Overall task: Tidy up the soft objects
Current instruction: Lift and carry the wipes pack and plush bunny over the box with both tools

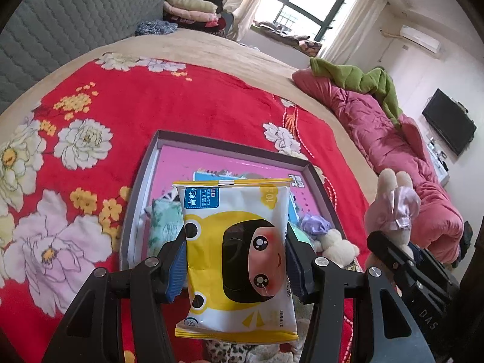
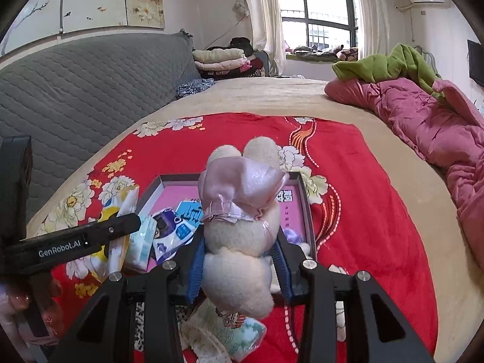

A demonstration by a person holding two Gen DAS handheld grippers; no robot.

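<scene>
Left claw (image 1: 236, 260) grips the wipes pack (image 1: 237, 257), right claw (image 2: 239, 260) grips the plush toy (image 2: 242, 227). Your box (image 1: 142, 181) holds several items; both held ones, plus loose packs (image 2: 224, 332) on the bed, look still unplaced.

The box (image 1: 169, 148) lies on the blanket (image 1: 151, 96); the quilt (image 1: 378, 127) lies at two o'clock from it.

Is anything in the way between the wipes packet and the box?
Nothing visible blocks it. The left gripper holds the wipes packet in open air above the box. Packets and small plush toys already lie in the box's near end, but its pink far end is bare.
</scene>
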